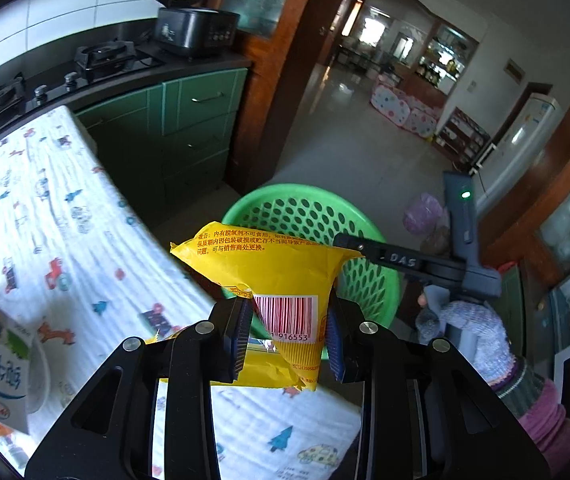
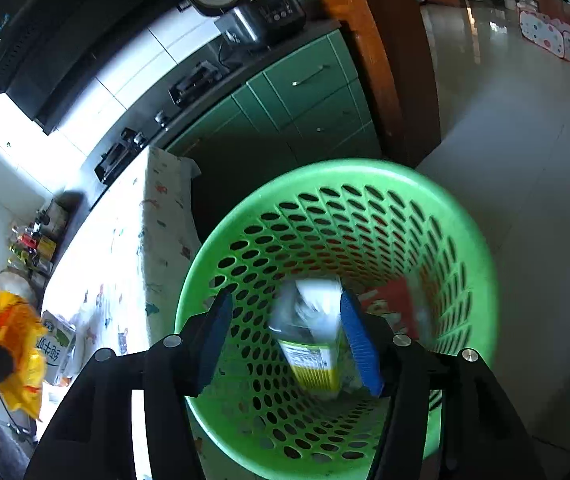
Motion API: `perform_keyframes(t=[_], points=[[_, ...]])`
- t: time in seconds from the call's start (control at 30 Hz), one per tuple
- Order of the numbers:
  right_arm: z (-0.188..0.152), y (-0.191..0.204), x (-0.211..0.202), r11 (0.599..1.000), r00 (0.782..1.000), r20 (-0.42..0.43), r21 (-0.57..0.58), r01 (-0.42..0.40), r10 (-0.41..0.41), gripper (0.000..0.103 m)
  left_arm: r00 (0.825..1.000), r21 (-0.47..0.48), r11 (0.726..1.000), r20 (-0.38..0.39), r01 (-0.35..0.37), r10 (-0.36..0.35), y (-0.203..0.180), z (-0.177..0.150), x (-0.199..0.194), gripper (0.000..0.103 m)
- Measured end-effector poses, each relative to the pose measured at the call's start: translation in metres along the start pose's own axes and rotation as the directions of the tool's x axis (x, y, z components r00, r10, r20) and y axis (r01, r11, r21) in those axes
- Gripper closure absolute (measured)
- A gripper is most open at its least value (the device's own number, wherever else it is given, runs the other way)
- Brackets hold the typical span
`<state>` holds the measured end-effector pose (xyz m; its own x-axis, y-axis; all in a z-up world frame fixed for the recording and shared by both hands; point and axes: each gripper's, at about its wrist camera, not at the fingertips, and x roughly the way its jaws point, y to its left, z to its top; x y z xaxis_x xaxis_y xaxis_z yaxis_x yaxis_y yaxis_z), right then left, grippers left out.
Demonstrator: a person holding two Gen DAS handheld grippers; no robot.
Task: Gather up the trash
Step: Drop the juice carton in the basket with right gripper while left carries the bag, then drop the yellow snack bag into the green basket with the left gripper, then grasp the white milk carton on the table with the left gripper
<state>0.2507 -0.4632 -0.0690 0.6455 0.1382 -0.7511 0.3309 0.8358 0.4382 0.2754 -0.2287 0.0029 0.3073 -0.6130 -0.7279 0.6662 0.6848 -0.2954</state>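
Observation:
My left gripper (image 1: pixel 289 312) is shut on a yellow snack wrapper (image 1: pixel 269 264) with a barcode, held above the table's edge near the green perforated basket (image 1: pixel 285 192). A black finger (image 1: pixel 365 248) of the right tool reaches over the basket's rim. In the right wrist view my right gripper (image 2: pixel 285 300) stands open over the basket (image 2: pixel 365 172). A blurred white and yellow carton (image 2: pixel 313 344) lies between and below its blue pads, clear of the left pad. A red packet (image 2: pixel 393 300) lies inside the basket. The yellow wrapper (image 2: pixel 13 340) shows at far left.
A table with a printed white cloth (image 1: pixel 45 220) holds a white milk carton (image 1: pixel 1 360). Green cabinets (image 1: pixel 189 112) with a stove and rice cooker stand behind. A hand in a knit glove (image 1: pixel 473 328) holds the right tool. Tiled floor lies beyond the basket.

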Motion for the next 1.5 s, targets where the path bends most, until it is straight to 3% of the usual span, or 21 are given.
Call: perform_keyframes(t=[0.2,0.33,0.57,0.8,0.9,0.97,1.03,1.2,1.5], points=[[0.0,-0.005,-0.03,1.0,0.999,0.051,-0.011,-0.006,0.007,0.04,0.999,0.029,0.999,-0.05,0.019,-0.018,-0.016,0.006,0.03,0.071],[-0.005,-0.014,-0.046,0.999,0.997,0.078,-0.023,0.026,-0.025,0.028,0.995,0.043,0.999,-0.094,0.026,-0.022,-0.026,0.008,0.056,0.071],[-0.017,-0.033,-0.055,0.997,0.995,0.078,-0.04,0.065,-0.062,0.018,0.987,0.042,0.999,-0.16,0.027,-0.02,-0.037,0.007,0.098,0.071],[-0.024,-0.047,-0.061,0.996,0.993,0.086,-0.028,0.083,-0.081,0.016,0.983,0.039,0.999,-0.182,0.004,0.003,-0.041,0.004,0.118,0.057],[-0.028,-0.05,-0.062,0.996,0.993,0.084,-0.025,0.086,-0.083,0.015,0.984,0.046,0.999,-0.178,-0.006,0.014,-0.043,0.003,0.119,0.042],[-0.03,-0.05,-0.062,0.996,0.993,0.081,-0.025,0.084,-0.082,0.015,0.985,0.051,0.999,-0.17,-0.004,0.012,-0.044,0.003,0.117,0.04],[-0.031,-0.049,-0.064,0.996,0.993,0.079,-0.026,0.084,-0.082,0.015,0.987,0.056,0.998,-0.162,-0.005,0.014,-0.045,0.003,0.112,0.031],[-0.034,-0.041,-0.068,0.997,0.993,0.086,-0.03,0.077,-0.075,0.015,0.99,0.071,0.997,-0.136,-0.027,0.037,-0.042,0.0,0.095,0.031],[-0.041,0.0,-0.073,0.995,0.996,0.087,-0.088,0.044,-0.037,0.015,0.991,0.043,0.991,-0.049,-0.126,0.128,-0.014,-0.014,0.026,0.031]])
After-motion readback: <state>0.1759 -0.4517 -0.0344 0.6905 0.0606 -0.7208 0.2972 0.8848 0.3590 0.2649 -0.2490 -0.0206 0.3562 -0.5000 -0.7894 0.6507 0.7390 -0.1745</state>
